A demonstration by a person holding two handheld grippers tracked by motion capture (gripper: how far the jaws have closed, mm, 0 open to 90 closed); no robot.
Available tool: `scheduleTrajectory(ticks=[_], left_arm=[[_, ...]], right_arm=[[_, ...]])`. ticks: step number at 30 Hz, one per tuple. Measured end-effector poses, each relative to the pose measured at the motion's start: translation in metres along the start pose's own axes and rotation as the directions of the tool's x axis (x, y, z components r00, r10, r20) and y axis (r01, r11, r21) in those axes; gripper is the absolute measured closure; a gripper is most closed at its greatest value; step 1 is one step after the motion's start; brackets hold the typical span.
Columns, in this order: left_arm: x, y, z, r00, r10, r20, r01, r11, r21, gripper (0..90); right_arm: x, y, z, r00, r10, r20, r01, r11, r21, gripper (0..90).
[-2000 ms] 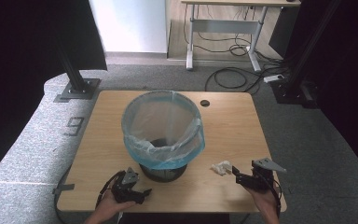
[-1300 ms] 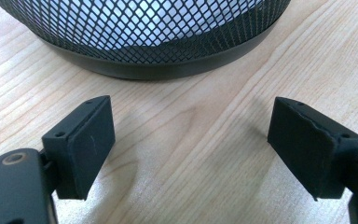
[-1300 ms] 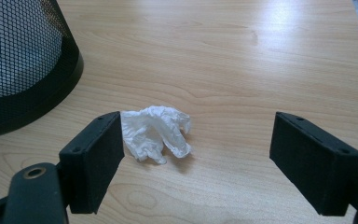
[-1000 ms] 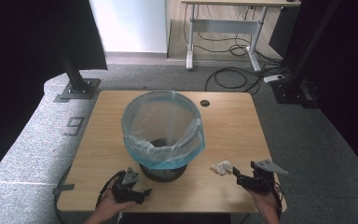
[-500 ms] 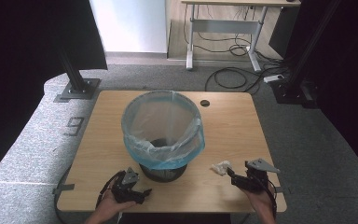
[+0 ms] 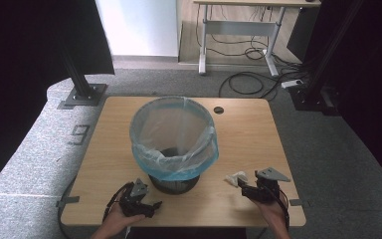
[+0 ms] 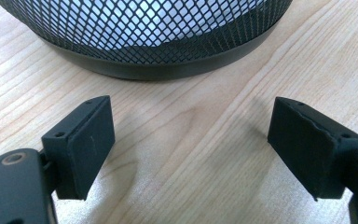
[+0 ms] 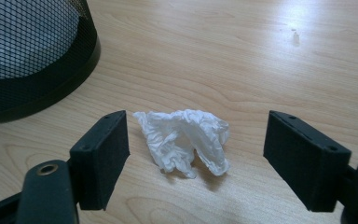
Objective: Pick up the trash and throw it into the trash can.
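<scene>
While the right hand-held gripper (image 6: 246, 189) sits low and right of centre in the high view, its jaws have just been closing a little, yet they stand wide apart with the crumpled white tissue (image 8: 185, 140) lying between them, untouched by either pad. In the right gripper view the tissue rests on the wooden counter (image 8: 242, 56) near the middle of the frame, somewhat closer to the left jaw than to the right one, with bare wood showing on both sides of it. In the high view the tissue (image 6: 236, 178) lies at the lower right of the counter (image 6: 248, 129), just up and left of that gripper's tips and to the right of the bin's base.

The black mesh waste bin (image 6: 173, 142), lined with a pale blue plastic bag (image 6: 179, 167), stands upright at the middle of the counter. Its dark base fills the upper left corner of the right gripper view (image 8: 23, 70).

The left hand-held gripper (image 6: 151, 205) rests at the lower left of the high view, released, its jaws spread over bare wood with nothing between them. The bin's rounded base (image 7: 168, 56) lies near, across the top of the left gripper view.
</scene>
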State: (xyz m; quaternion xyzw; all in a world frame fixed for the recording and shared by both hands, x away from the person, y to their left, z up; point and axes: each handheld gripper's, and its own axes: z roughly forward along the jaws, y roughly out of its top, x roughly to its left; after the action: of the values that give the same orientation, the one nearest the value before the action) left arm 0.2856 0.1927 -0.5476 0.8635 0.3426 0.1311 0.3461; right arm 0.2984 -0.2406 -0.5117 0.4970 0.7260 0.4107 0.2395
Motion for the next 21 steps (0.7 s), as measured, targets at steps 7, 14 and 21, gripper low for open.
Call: scheduleTrajectory(ticks=[7,14,21], left_arm=[[0.0,0.0,0.0,1.0,-0.002,-0.001,0.002,1.0,0.0,14.5],[0.0,0.0,0.0,1.0,-0.003,-0.001,0.003,1.0,0.0,14.5],[0.0,0.0,0.0,1.0,-0.003,-0.002,0.003,1.0,0.0,14.5]], right_arm=[[0.001,0.0,0.008,1.0,0.003,-0.006,-0.003,1.0,0.01,24.7],[-0.001,0.001,0.026,0.9999,0.006,-0.009,-0.006,1.0,0.029,26.8],[0.003,0.001,0.039,0.9998,-0.012,-0.016,0.013,0.998,0.056,27.4]])
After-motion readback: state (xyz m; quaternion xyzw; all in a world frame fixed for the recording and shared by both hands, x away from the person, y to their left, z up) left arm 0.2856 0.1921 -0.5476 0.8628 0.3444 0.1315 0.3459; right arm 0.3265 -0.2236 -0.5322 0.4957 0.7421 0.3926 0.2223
